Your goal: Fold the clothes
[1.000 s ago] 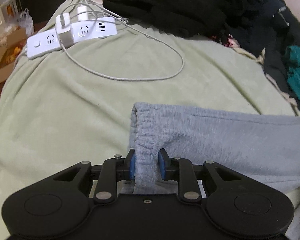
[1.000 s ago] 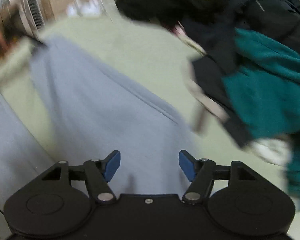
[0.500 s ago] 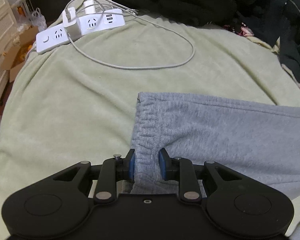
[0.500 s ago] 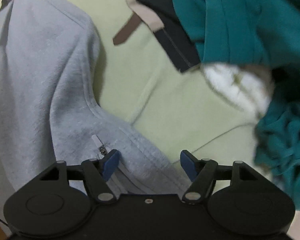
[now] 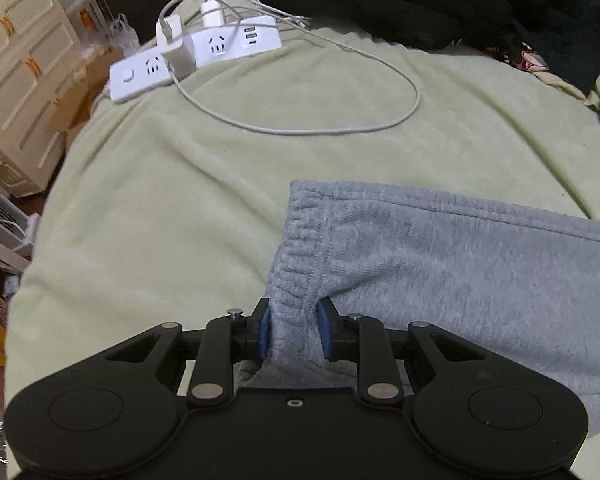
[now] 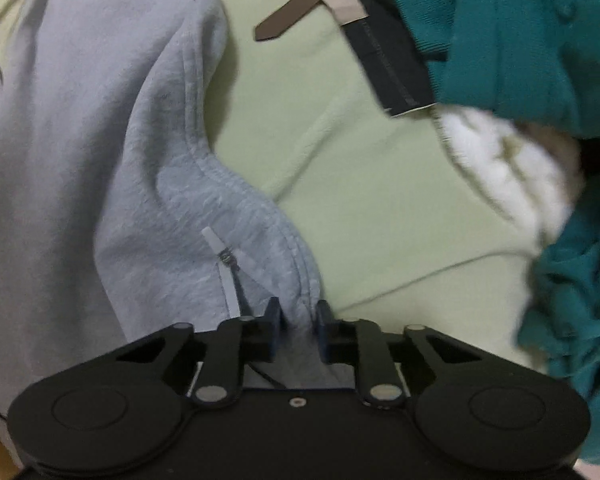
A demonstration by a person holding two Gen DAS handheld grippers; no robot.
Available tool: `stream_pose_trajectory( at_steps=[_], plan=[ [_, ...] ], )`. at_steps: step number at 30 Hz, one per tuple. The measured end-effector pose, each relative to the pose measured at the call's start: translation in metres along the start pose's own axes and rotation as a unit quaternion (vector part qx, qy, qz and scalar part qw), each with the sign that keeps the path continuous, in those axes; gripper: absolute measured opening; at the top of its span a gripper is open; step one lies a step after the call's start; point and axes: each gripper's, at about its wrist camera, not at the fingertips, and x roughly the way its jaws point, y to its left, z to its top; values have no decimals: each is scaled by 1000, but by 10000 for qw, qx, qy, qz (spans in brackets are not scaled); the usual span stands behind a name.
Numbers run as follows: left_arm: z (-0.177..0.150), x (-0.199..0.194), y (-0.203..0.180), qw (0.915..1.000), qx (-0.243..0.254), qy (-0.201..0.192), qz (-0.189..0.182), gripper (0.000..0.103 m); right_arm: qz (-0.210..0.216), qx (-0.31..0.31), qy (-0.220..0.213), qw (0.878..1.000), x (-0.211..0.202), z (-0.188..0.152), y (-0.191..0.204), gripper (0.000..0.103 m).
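Observation:
Grey sweatpants [image 5: 460, 272] lie across a pale green blanket [image 5: 180, 200] on a bed. In the left wrist view my left gripper [image 5: 293, 330] is shut on the gathered elastic waistband [image 5: 296, 256], which bunches between the blue pads. In the right wrist view the same grey sweatpants [image 6: 80, 140] fill the left side, with a small zip pull [image 6: 225, 254] near the jaws. My right gripper [image 6: 299, 330] points down and its jaws are closing, pressing on the stitched hem edge [image 6: 300, 272] of the grey fabric.
A white power strip [image 5: 188, 60] with plugged chargers and a looping white cable [image 5: 340, 120] lies at the far left of the bed. Black clothes [image 5: 440, 0] are piled at the back. Teal clothing [image 6: 520, 40], a dark garment and white fluff crowd the right. Drawers [image 5: 16, 80] stand left of the bed.
My right gripper swept over the grey fabric to its hem and closed from wide open onto the edge. The left gripper kept its grip on the waistband and tilted a little.

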Motion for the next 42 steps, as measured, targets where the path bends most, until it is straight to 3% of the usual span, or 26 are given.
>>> stream_pose_trajectory(
  at_steps=[4,6,14,16,21,25,27,29,30,31,33,35,36,38,42],
  plan=[
    [1,-6,1,9999,-77,-57,54,26,-478,80,-76,9988,0,-3,-7,11],
    [2,-10,1,9999,-50,-75,80,26,-979,63,-51,9952,3,-7,-12,11],
    [19,-14,-6,9995,-15,-280,126,25,-1705,186,-139,9851,19,-5,-9,11],
    [24,-11,-12,9993,93,-317,196,25,-1718,317,-152,9845,20,0,-13,11],
    [20,6,-7,9993,333,112,149,25,-1715,610,-182,9831,24,2,-27,11],
    [14,9,-6,9995,248,105,150,33,-1752,820,-203,9809,29,5,-28,14],
    [10,9,-6,9997,130,159,166,40,-1879,921,-237,9776,27,7,-26,19],
    [9,4,-2,9995,-66,260,168,44,-2016,939,-252,9746,24,5,-24,40],
    [8,1,0,9993,-161,283,170,47,-2090,1025,-263,9722,21,3,-24,46],
    [8,-4,4,9984,-465,265,191,49,-2160,1081,-275,9700,17,0,-25,56],
    [6,-23,8,9946,-1015,-32,213,49,-2188,1277,-411,9665,3,-4,-27,59],
    [6,-35,-1,9958,-776,-278,397,50,-2141,1575,-624,9620,-17,-6,-27,65],
    [5,-47,-12,9956,-408,-521,657,50,-2123,1707,-727,9594,-29,-6,-26,66],
    [3,-65,-26,9959,-39,-810,392,50,-2047,1710,-987,9587,-57,-6,-7,66],
    [-5,-86,-49,9899,170,-1157,-802,52,-1379,1966,-1894,9521,-91,13,39,65]
  ],
)
